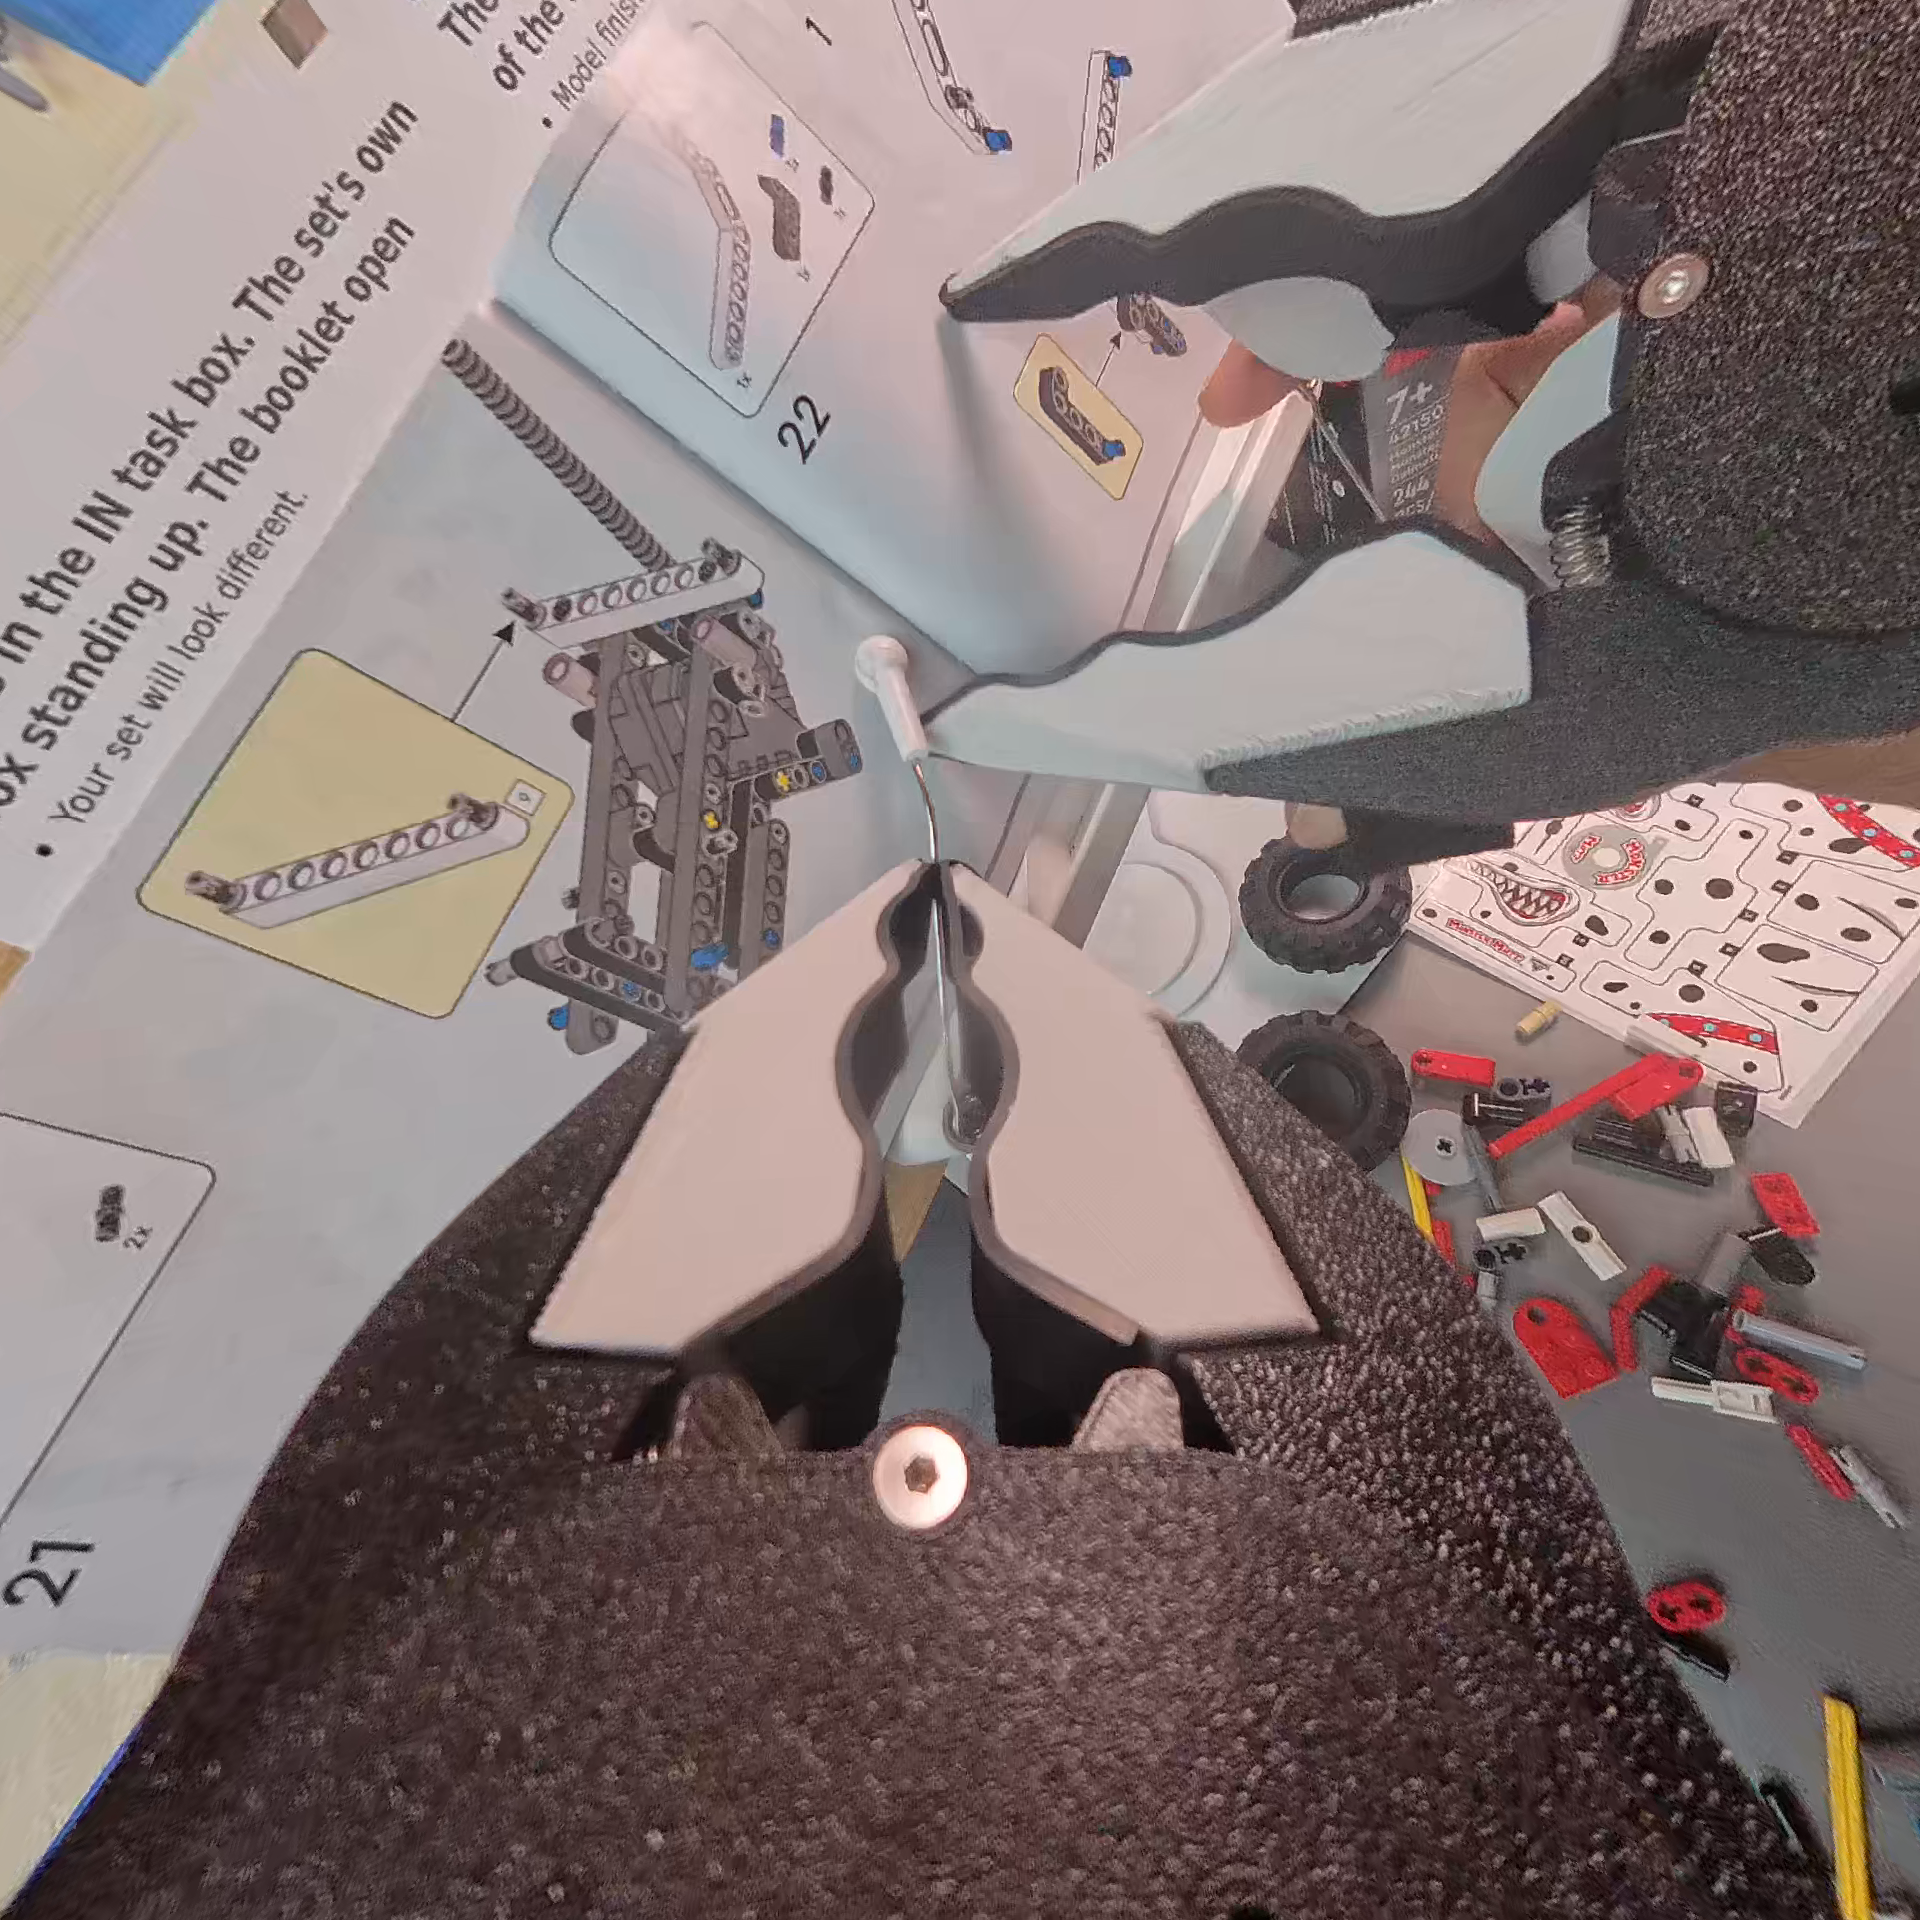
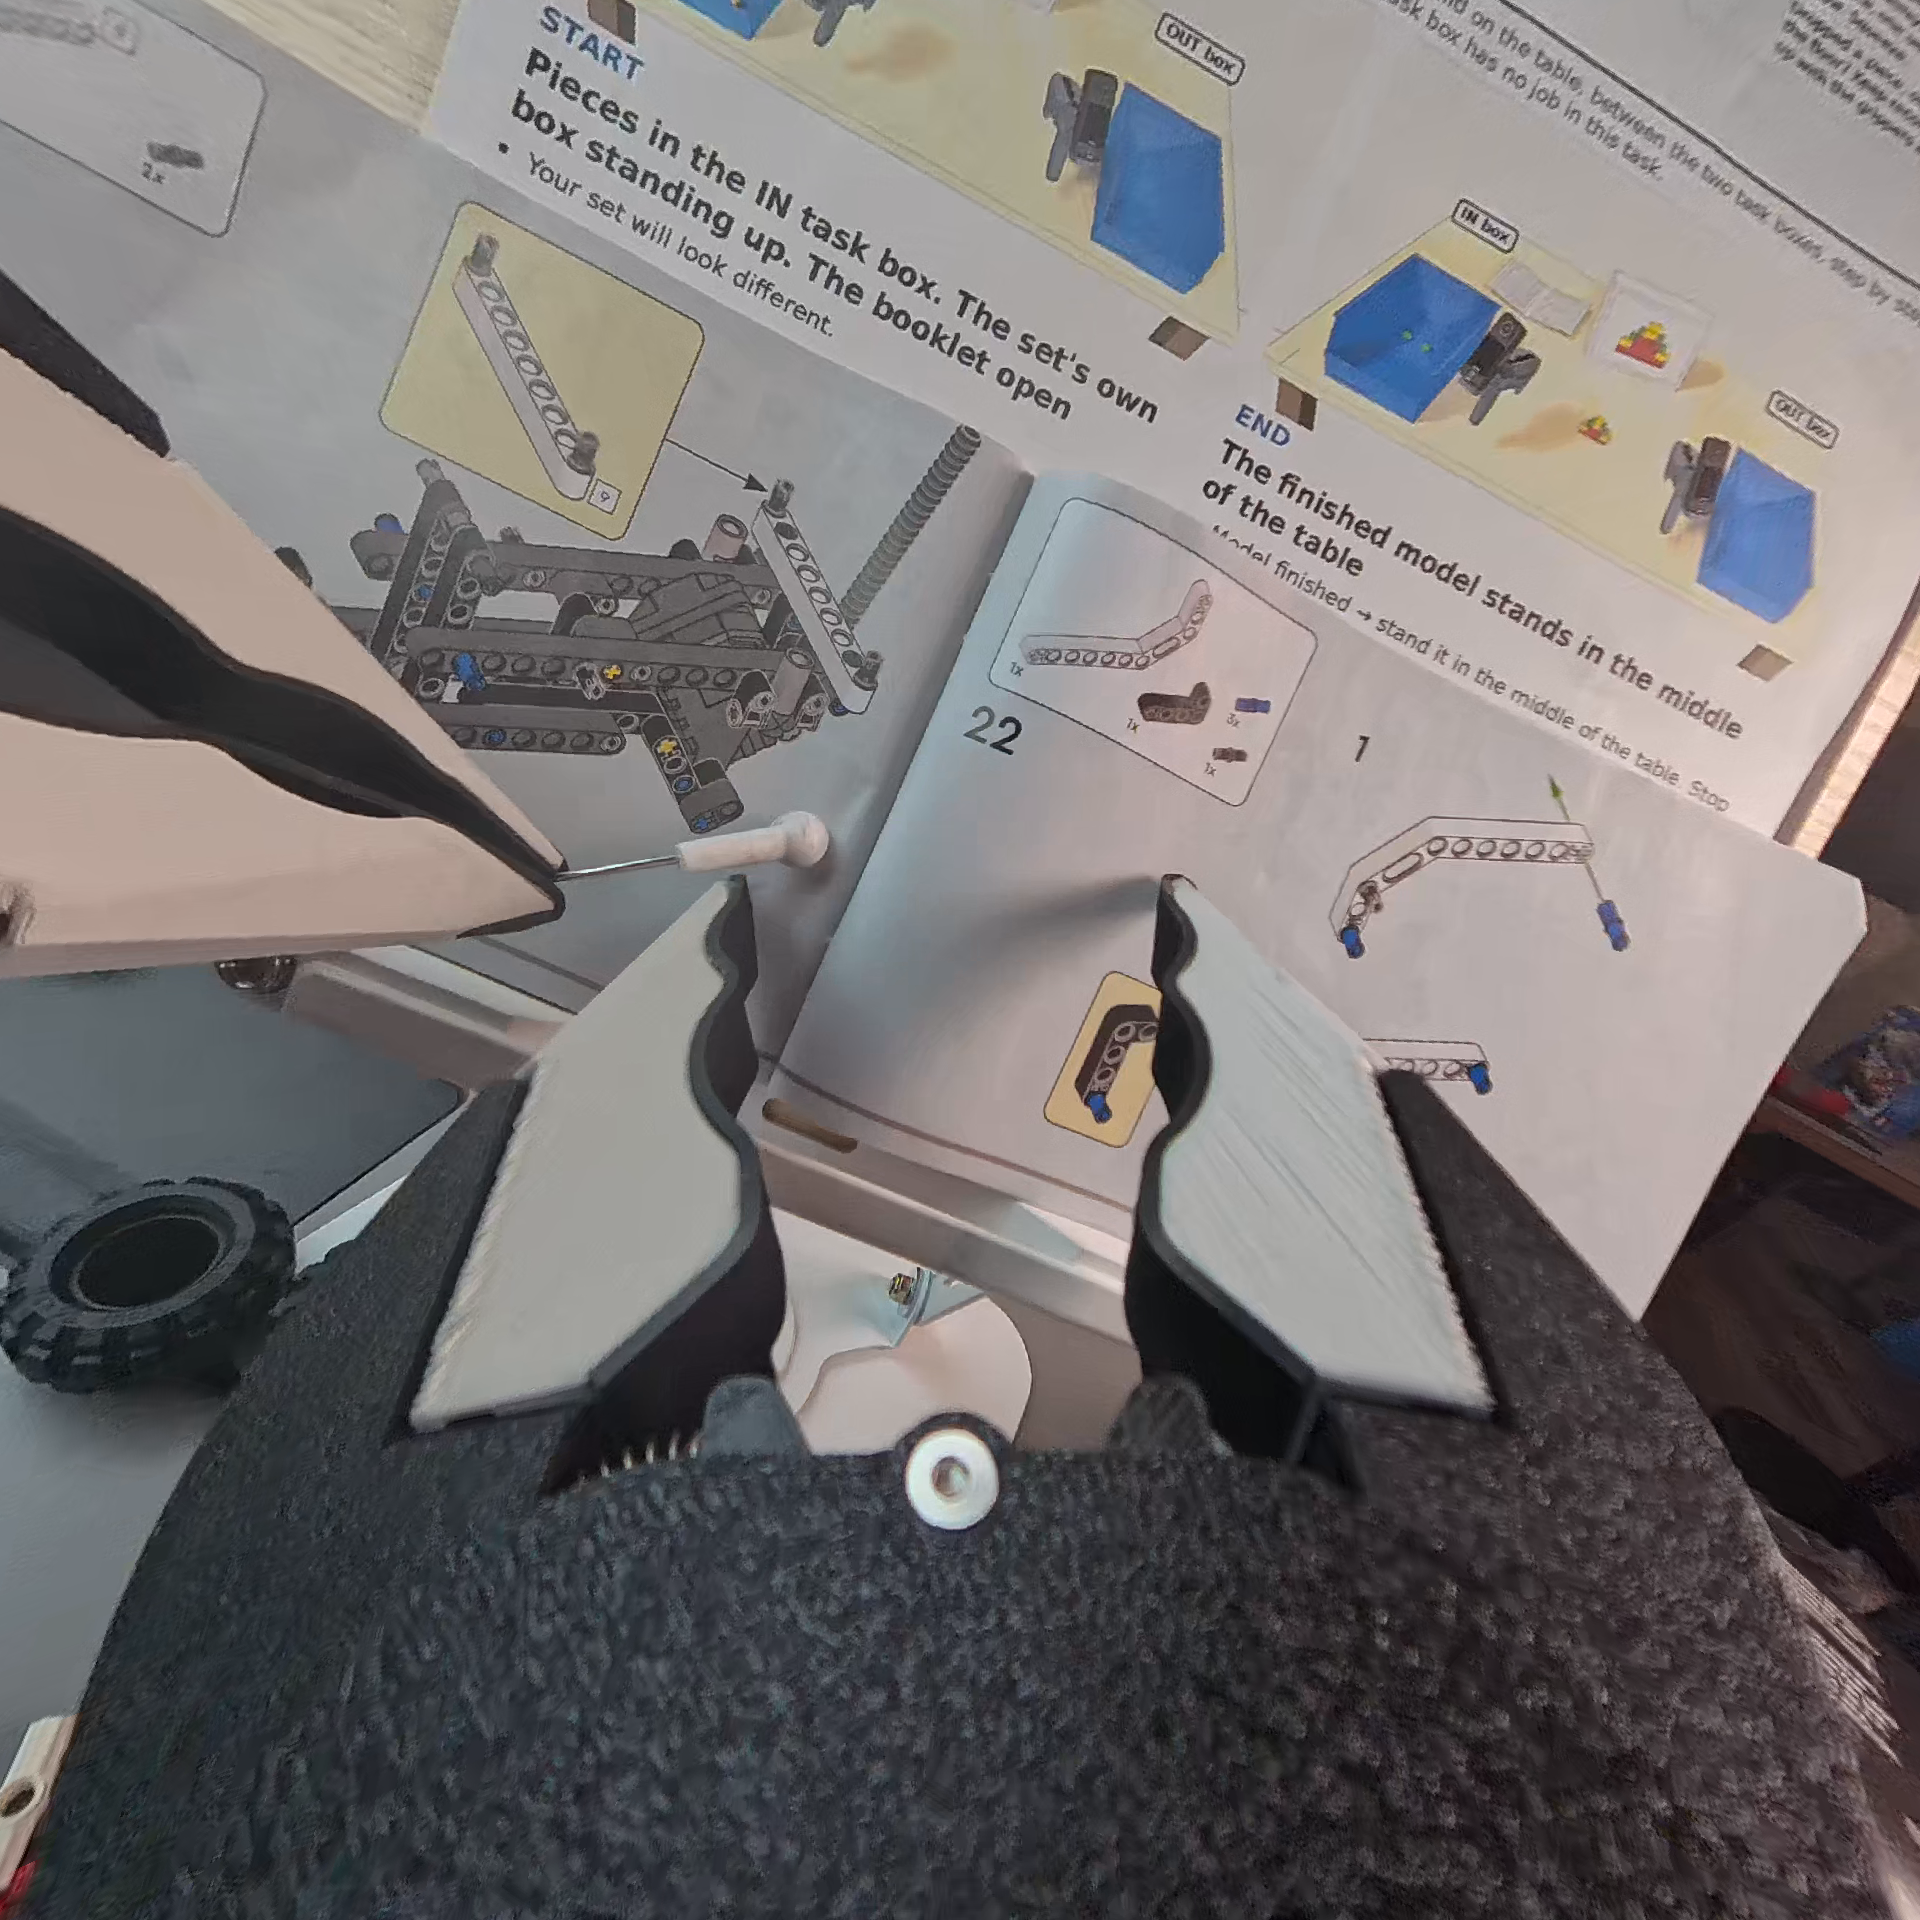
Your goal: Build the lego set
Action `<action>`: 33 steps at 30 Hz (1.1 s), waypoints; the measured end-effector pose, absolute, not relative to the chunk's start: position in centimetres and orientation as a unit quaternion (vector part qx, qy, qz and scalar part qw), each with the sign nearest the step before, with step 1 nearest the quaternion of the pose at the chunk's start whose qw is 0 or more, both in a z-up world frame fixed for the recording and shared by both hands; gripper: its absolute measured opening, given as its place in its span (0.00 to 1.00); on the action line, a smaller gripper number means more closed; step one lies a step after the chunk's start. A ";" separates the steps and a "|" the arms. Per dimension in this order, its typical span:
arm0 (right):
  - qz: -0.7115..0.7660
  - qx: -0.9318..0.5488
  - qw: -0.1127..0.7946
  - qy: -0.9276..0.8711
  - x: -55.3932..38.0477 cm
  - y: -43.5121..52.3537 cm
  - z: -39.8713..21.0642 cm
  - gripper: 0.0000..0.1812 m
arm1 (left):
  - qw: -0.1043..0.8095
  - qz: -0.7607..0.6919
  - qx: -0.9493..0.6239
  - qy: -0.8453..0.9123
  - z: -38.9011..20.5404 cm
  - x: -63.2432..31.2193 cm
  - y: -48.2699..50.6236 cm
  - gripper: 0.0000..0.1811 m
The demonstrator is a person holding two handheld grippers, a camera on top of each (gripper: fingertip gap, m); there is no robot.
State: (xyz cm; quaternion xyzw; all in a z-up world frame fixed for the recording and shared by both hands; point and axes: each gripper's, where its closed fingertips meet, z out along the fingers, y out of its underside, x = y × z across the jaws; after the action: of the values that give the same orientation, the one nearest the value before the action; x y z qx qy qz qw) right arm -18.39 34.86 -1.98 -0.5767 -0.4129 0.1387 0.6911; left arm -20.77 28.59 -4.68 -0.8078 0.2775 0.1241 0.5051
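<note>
The left gripper (image 1: 940,883) is clamped on a thin metal wire (image 1: 935,831) that curves up to a small white plastic tip (image 1: 891,691), the tip resting against the open instruction booklet (image 1: 436,935) propped upright behind it. The right gripper (image 2: 951,904) hangs with its jaws spread wide and nothing between them, just to the 4 o'clock side of the white tip in its own view. In the left wrist view, the right gripper reaches in from 2 o'clock, its lower finger just beside the tip. Loose red, black and grey Lego pieces (image 1: 1621,1226) lie scattered on the grey table (image 1: 1662,1507) at 4 o'clock, next to two black tyres (image 1: 1325,899) and a sticker sheet (image 1: 1704,935) at 3 o'clock. A larger printed sheet (image 2: 1351,312) stands behind the booklet
</note>
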 end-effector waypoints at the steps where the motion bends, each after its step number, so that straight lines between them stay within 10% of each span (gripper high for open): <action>1: 0.144 -0.576 0.684 -0.424 -18.4 34.7 -2.1 0.47 | 0.500 0.122 -0.810 0.281 -4.7 -20.8 28.6 0.02; 17: 0.122 -0.601 0.668 -0.421 -8.7 37.7 -9.6 0.32 | 0.565 0.094 -0.779 0.254 -1.5 -14.2 30.8 0.05; 21: 0.037 -0.608 0.651 -0.454 -8.5 38.7 -10.0 0.00 | 0.507 0.167 -0.808 0.249 -4.0 -14.8 33.8 0.01; 33: -0.408 -0.223 0.600 -0.650 -7.9 36.7 -4.8 0.03 | 0.493 0.193 -0.811 0.250 -5.2 -15.7 34.3 0.01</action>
State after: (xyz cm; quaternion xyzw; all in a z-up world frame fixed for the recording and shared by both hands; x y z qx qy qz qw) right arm -7.92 36.69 -4.81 -0.2230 -0.6505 -0.4084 0.6003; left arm -15.73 34.27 -5.19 -0.8105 0.2502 0.1925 0.4933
